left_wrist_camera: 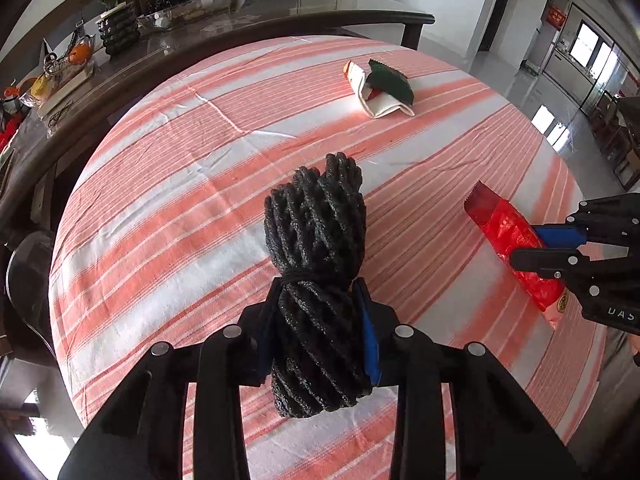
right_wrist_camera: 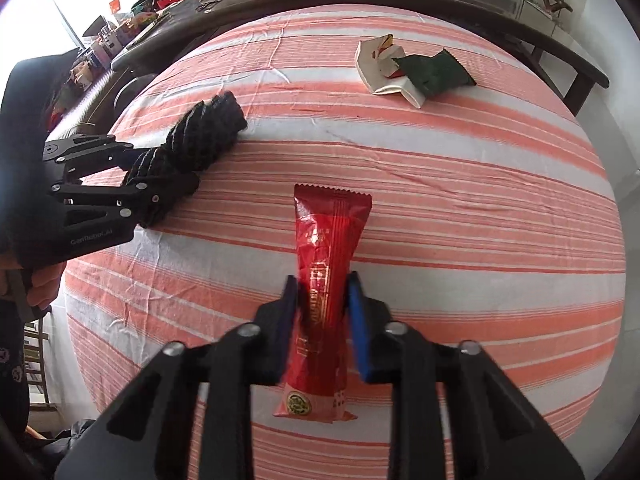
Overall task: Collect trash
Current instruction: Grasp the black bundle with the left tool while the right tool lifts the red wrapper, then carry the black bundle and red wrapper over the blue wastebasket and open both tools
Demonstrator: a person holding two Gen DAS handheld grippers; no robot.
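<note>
My left gripper (left_wrist_camera: 318,292) is shut on a black foam mesh bundle (left_wrist_camera: 316,240) that lies along the orange-and-white striped tablecloth (left_wrist_camera: 180,184). It also shows in the right wrist view (right_wrist_camera: 192,144) with the left gripper (right_wrist_camera: 160,176) on it. My right gripper (right_wrist_camera: 322,284) is shut on a long red snack wrapper (right_wrist_camera: 326,264), which also shows in the left wrist view (left_wrist_camera: 508,236) with the right gripper (left_wrist_camera: 528,244). A crumpled white carton (left_wrist_camera: 380,96) with a dark green wrapper (left_wrist_camera: 392,80) on it lies at the far side; both show in the right wrist view (right_wrist_camera: 384,72) (right_wrist_camera: 434,70).
A dark wooden table (left_wrist_camera: 168,48) behind the cloth carries a potted plant (left_wrist_camera: 112,20), a glass tray (left_wrist_camera: 180,8) and fruit. A person's hand (right_wrist_camera: 44,284) holds the left gripper at the left.
</note>
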